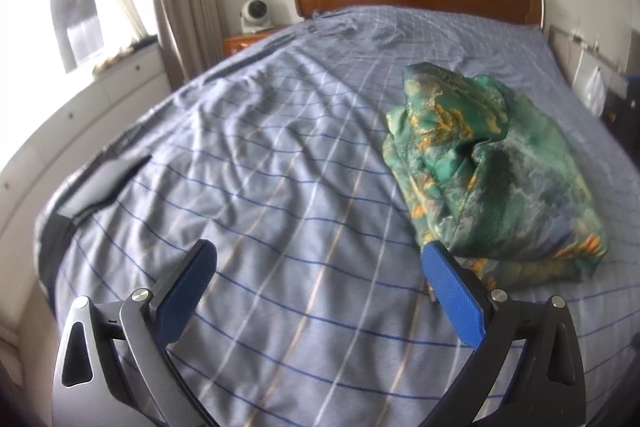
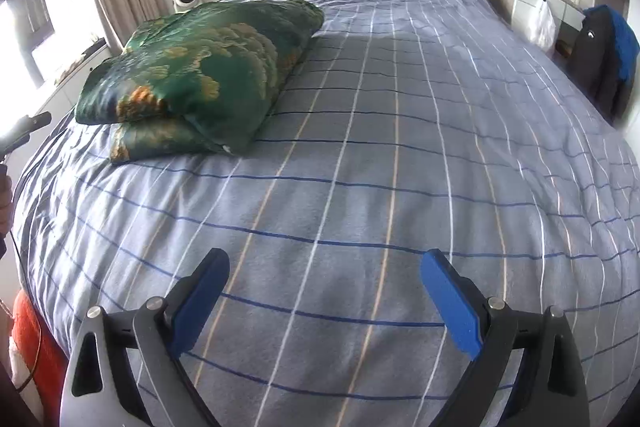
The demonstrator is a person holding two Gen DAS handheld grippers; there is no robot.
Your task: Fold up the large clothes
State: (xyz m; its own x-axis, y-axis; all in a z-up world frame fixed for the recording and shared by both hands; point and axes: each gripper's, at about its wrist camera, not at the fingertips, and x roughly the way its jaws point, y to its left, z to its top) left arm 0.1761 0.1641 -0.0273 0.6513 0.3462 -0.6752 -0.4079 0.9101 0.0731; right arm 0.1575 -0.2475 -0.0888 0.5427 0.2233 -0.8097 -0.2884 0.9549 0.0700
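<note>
Orange object [image 2: 28,339] at the bed's foot, cut off by the frame edge.

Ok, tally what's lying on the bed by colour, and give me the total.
Green patterned: 1, the folded bundle.
Dark grey: 1, a flat thing at the bed's edge, too blurred to identify.
Total: 2, both on the blue checked bedspread.

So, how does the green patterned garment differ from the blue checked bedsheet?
The green patterned garment is a folded, puffy bundle; the blue checked bedsheet is spread flat under it. The garment looks shiny with gold and orange motifs; the bedsheet looks matte with thin lines. Both are fabric with wrinkles.
</note>
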